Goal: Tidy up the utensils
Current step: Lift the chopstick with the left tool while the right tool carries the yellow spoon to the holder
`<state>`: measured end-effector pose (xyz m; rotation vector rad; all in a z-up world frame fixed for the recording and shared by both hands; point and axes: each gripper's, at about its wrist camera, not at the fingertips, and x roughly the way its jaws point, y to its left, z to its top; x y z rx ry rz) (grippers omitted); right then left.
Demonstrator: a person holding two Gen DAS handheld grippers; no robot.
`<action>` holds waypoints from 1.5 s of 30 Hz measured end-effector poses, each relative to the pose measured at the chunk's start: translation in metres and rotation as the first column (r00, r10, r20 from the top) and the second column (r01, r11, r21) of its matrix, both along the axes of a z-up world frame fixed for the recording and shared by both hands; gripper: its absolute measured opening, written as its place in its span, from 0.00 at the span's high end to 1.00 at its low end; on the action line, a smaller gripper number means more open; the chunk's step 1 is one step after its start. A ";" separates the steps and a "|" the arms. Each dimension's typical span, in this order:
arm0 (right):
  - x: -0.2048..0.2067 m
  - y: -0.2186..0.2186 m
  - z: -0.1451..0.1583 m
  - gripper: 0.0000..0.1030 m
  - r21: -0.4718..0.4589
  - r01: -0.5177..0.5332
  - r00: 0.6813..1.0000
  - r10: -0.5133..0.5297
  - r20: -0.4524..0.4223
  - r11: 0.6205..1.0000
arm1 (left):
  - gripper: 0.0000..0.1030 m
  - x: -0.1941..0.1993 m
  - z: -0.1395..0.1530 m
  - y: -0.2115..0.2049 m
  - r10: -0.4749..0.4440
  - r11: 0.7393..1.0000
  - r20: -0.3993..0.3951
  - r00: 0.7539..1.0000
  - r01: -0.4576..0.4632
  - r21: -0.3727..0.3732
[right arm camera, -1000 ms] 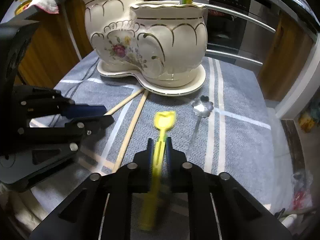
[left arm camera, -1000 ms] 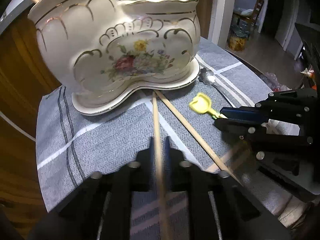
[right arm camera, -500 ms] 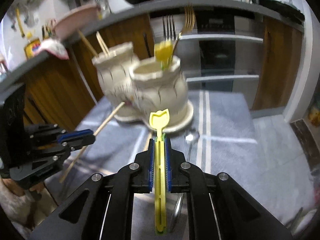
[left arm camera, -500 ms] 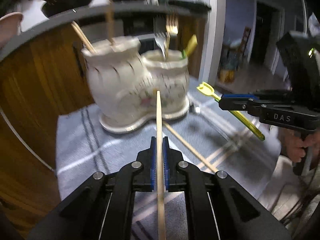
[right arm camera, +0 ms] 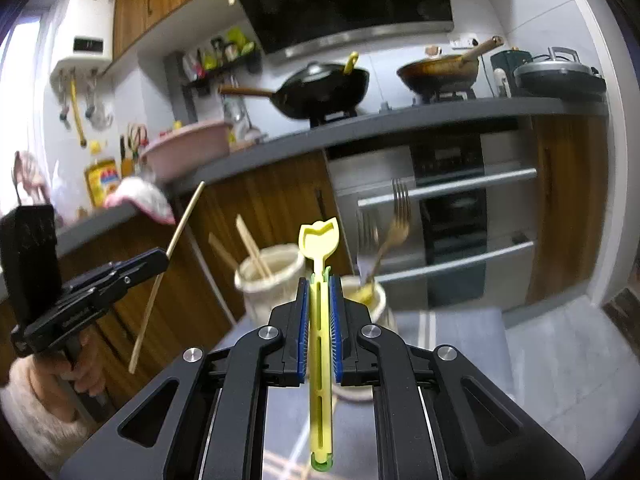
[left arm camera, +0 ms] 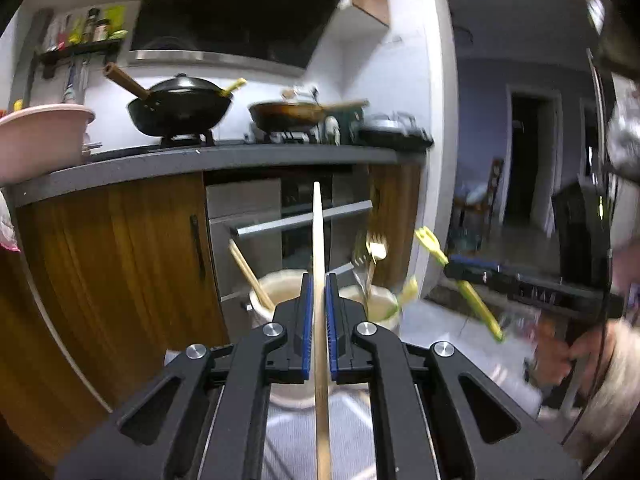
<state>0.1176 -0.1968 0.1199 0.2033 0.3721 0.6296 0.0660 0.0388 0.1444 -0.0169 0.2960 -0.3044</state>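
Chopstick (left arm camera: 318,240): clamped upright in the left gripper (left arm camera: 318,316) jaws, centre frame.
Yellow utensil (right arm camera: 320,320): pinched between the right gripper (right arm camera: 320,320) jaws, centre frame.
Ceramic holder (right arm camera: 272,276): behind both, already holding chopsticks and forks (right arm camera: 400,208).

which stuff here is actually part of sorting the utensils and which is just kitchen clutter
Part of the job:
- chopstick in the left gripper
- yellow utensil in the right gripper
- ceramic holder already holding chopsticks and forks

Just lying about:
- black wok
- brown pan
- pink basin
- oven
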 end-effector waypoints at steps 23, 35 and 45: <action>0.078 0.049 -0.022 0.90 0.090 0.107 0.979 -0.121 0.165 0.990 | 0.94 0.113 -0.002 0.017 0.150 0.962 0.173 0.974 -0.103 -0.254; 0.083 0.058 -0.048 0.90 0.014 0.119 0.976 -0.120 0.180 0.993 | 0.94 0.115 -0.021 0.011 0.147 0.977 0.175 0.974 -0.116 -0.180; 0.068 0.049 -0.051 0.90 -0.036 0.093 0.984 -0.087 0.153 0.995 | 0.94 0.088 -0.031 0.010 0.085 0.995 0.103 0.991 -0.079 -0.061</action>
